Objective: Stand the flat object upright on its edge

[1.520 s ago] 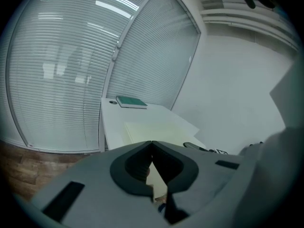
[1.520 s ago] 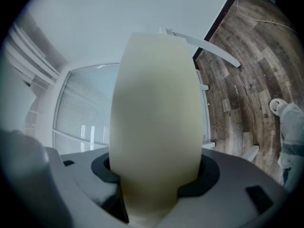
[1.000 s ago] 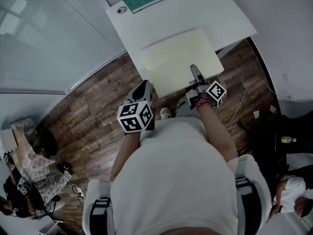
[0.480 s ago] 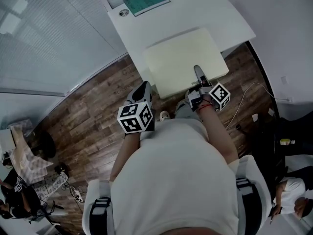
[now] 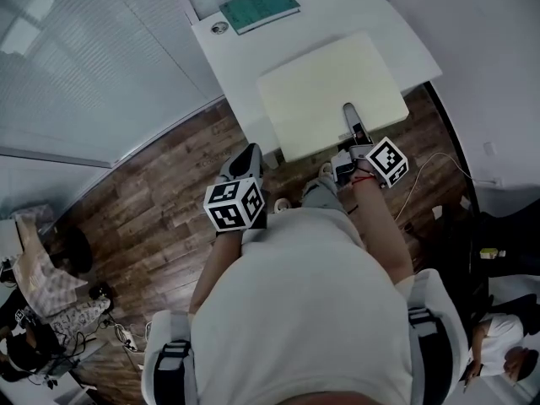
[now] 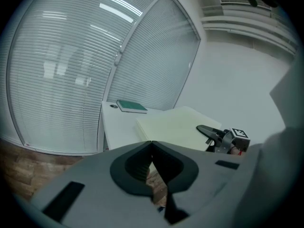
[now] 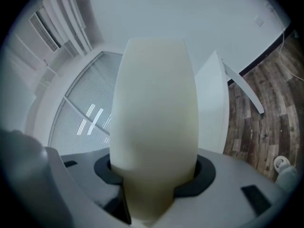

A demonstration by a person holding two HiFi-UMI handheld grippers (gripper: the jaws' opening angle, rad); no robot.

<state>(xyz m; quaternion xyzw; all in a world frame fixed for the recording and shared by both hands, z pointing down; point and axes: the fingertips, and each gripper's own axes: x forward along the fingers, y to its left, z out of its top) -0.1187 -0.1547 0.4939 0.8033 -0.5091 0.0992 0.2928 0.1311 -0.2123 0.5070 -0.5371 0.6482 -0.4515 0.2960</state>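
Nearest me, the person's left gripper (image 5: 250, 148) is held close in front of the white shirt, over the wooden floor (image 5: 152, 184). Its 2 jaws are pressed together with nothing between them. The only print on it is the black-and-white square markers on its cube (image 5: 234, 205).

A little farther and to the right, the right gripper (image 5: 349, 110) carries the same kind of marker cube (image 5: 387, 160). Its jaws are clenched on the near right edge of the flat object (image 5: 325, 83), 1 jaw above it and 1 below.

That object is a thick, pale cream rectangular board, plain and matte, with soft rounded corners. It sits roughly flat over the near half of the white table (image 5: 337, 7), its near edge reaching past the table's edge, so it is not yet on its edge. Whether it touches the tabletop I cannot tell.

At the table's far left lies 1 green book (image 5: 259, 7), its cover print too small to read, with a small round item (image 5: 220, 28) just beside it. White slatted blinds (image 5: 84, 57) fill the left.
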